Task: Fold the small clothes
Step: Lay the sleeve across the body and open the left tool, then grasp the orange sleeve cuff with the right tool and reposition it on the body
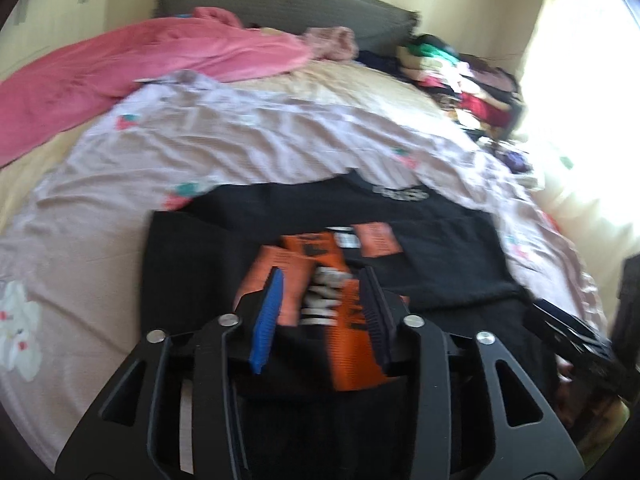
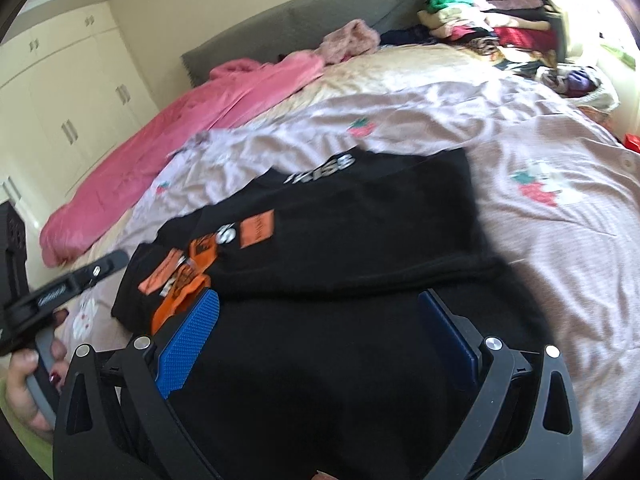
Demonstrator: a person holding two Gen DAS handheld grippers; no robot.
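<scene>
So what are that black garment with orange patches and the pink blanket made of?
The black garment with orange patches looks like matte knit cotton or a blend; it drapes limp and the patches look printed. The pink blanket seems fleece or plush: a soft, fuzzy, unshiny surface.

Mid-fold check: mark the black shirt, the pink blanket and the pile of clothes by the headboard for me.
black shirt [image 2: 360, 220]: right wrist view, on its flat folded upper panel.
pink blanket [image 1: 120, 64]: left wrist view, on its broad middle.
pile of clothes [image 2: 492, 24]: right wrist view, on the stack's centre.
</scene>
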